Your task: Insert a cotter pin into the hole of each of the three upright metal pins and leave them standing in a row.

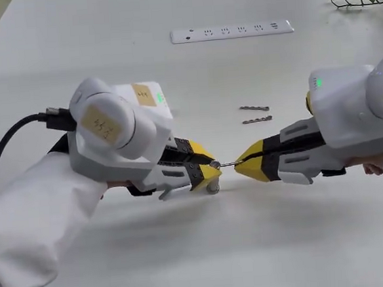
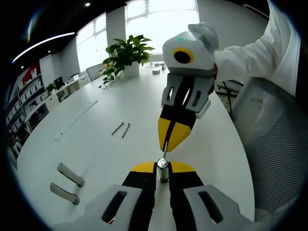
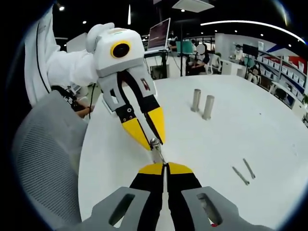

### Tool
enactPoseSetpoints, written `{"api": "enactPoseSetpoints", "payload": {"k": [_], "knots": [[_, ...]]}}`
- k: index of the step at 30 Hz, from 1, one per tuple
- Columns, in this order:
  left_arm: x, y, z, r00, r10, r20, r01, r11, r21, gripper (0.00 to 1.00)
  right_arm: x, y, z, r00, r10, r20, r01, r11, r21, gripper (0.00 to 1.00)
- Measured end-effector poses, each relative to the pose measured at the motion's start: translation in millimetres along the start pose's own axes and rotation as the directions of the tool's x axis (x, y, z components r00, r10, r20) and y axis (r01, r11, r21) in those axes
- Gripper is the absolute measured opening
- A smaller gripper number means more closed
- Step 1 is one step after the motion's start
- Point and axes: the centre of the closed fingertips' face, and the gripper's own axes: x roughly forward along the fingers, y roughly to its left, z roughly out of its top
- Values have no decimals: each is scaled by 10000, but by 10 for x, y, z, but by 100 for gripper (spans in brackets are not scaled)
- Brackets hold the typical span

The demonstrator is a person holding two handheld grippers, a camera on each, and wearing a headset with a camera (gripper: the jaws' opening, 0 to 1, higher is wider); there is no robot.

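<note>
The step in hand is the first insertion, judging by the two unpinned pins and two spare cotters on the surface. The left gripper [image 1: 206, 170] has its jaws closed on a metal pin [image 2: 163, 169], holding it upright and low over the white surface [image 1: 186, 249] near the middle; whether its base rests on the surface I cannot tell. The right gripper [image 1: 244, 164] comes in from the right with its jaws closed on a cotter pin [image 1: 228, 164], held level and pointed at the top of the metal pin. The cotter's free end meets the pin's head. The left gripper view shows it touching just at the top, but the hole itself is too small to make out, so I cannot say if the tip has entered. Two other metal pins [image 3: 202, 103] stand upright side by side, further left past the left gripper, and look bare. Two spare cotter pins [image 1: 256, 114] lie close together on the far side of the surface, a little right of centre and well apart from the grippers. A power strip [image 1: 231, 31] lies further off. The next move calls for a fine, straight push from the right along the cotter's own line, with the left jaws keeping the metal pin from turning or tipping. A slight misaim would probably bend the thin cotter or skid it off the rounded head. Once the cotter is through, the pin needs setting down upright beside the other two, in line with them.
</note>
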Motion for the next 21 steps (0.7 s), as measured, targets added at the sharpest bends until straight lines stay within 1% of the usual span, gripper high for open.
{"api": "enactPoseSetpoints", "payload": {"k": [11, 13, 15, 17, 20, 21], "knots": [[25, -1, 1, 10000, -56, -40, 56, 9999, 90, 6, 115, 20, 22, 9992, 290, -286, -299, 9991, -304, 0], [27, 1, -1, 10000, -65, -63, 66, 9999, 110, 6, 130, 28, 26, 9992, 337, -232, -343, 9991, -249, 0], [31, 4, -2, 10000, -55, -75, 56, 9999, 138, 6, 139, 21, 14, 9992, 307, -256, -312, 9994, -176, 0], [33, 4, -3, 10000, -59, -69, 60, 9999, 111, 6, 141, -2, -11, 9992, 164, -372, -170, 9997, -183, 0], [36, 9, -6, 10000, -37, -68, 37, 10000, 16, 6, 143, -3, -18, 9993, 100, -347, -106, 9998, -170, 16], [36, 8, -6, 10000, -29, -75, 30, 10000, 29, 6, 131, -2, -28, 9993, 78, -366, -84, 9998, -158, 18]]}}
